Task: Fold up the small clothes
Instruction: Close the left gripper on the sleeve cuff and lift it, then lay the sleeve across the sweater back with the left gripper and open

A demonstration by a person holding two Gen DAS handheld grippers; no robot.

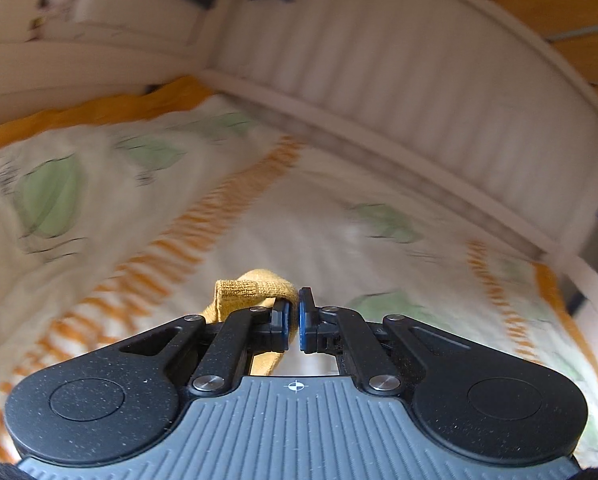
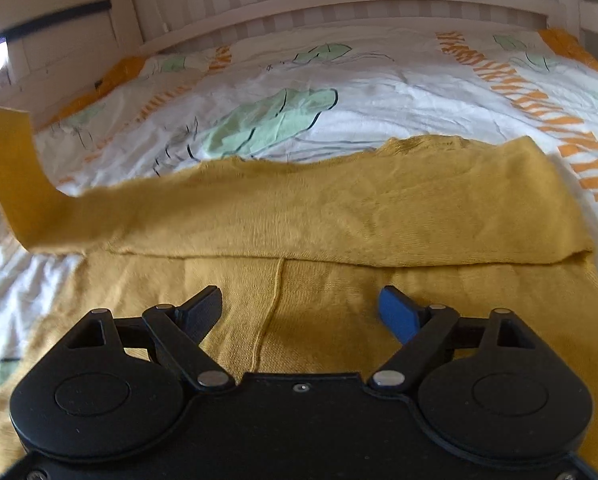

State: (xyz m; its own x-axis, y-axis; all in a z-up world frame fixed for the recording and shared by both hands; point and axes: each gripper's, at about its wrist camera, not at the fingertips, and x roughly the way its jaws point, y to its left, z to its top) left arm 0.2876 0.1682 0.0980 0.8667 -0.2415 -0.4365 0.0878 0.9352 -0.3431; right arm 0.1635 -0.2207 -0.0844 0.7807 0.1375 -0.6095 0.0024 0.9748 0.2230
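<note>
Left tool [image 1: 294, 314]: clenched on a mustard knit sleeve end [image 1: 251, 290], cloth bunched over its left finger and hanging down under it; view heavily motion-blurred, bed [image 1: 99, 216] with white/green/orange print duvet beyond, white slatted headboard [image 1: 399, 60] ahead and to the right. In the right wrist view that sleeve [image 2: 9, 176] rises at far left, lifted off the bed, its top pinched at the frame edge. Right tool [image 2: 301, 310]: released, fingers spread wide, gripping nothing, hovering over the mustard garment [image 2: 339, 208]. Garment lies flat on the duvet directly ahead of and beneath the right tool, upper part folded across with a fold edge just ahead of the fingertips [image 2: 399, 312]; a vertical seam [image 2: 277, 292] runs between them. Headboard beyond the bed.
</note>
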